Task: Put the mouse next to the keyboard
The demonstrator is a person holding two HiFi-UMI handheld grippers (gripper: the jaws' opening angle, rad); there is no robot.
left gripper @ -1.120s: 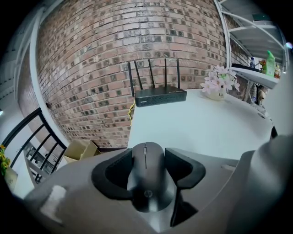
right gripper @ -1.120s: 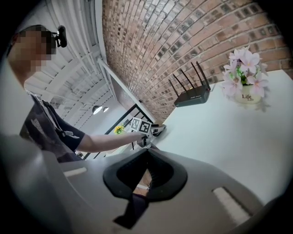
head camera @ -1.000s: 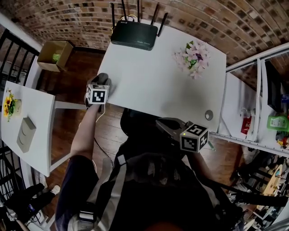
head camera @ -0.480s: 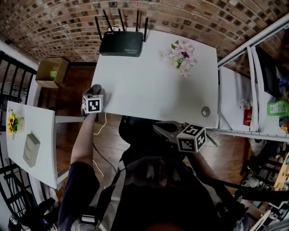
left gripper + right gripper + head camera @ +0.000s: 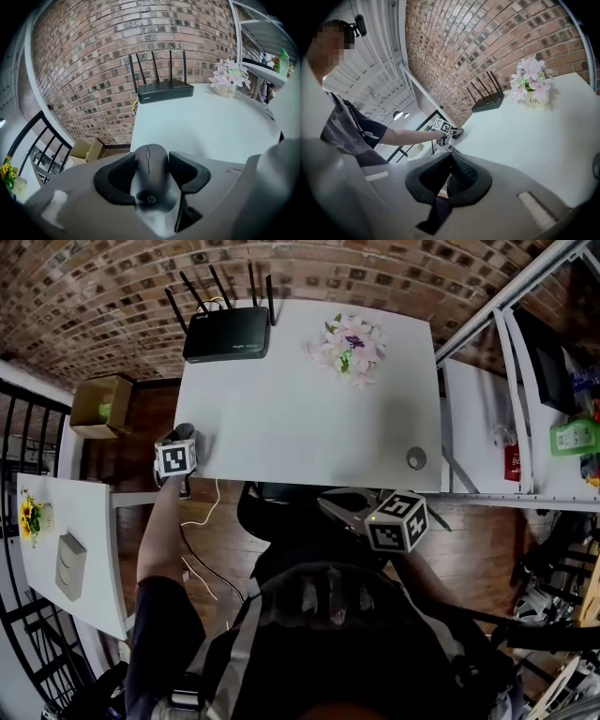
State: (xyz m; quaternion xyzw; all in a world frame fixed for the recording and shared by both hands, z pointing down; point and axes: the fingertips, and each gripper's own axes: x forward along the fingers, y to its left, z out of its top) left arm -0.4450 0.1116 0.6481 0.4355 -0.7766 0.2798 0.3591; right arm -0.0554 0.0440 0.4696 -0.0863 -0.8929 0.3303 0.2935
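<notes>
Squarely — mouse (image 5: 149, 174) between left tongs (image 5: 152, 159) (gripped).

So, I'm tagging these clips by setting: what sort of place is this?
Probably an office or lab: a white desk against a red-brick wall, a black antenna router on it, white metal shelving alongside.

We wear a dark top (image 5: 328, 643) with a short sleeve (image 5: 159, 624) and pale grey stripes (image 5: 239, 634), low in the head view. Our left gripper (image 5: 183, 435) and right gripper (image 5: 323, 502) are grey with black pads (image 5: 115, 180). Each has a cube (image 5: 175, 459) with black and white square marks.
</notes>
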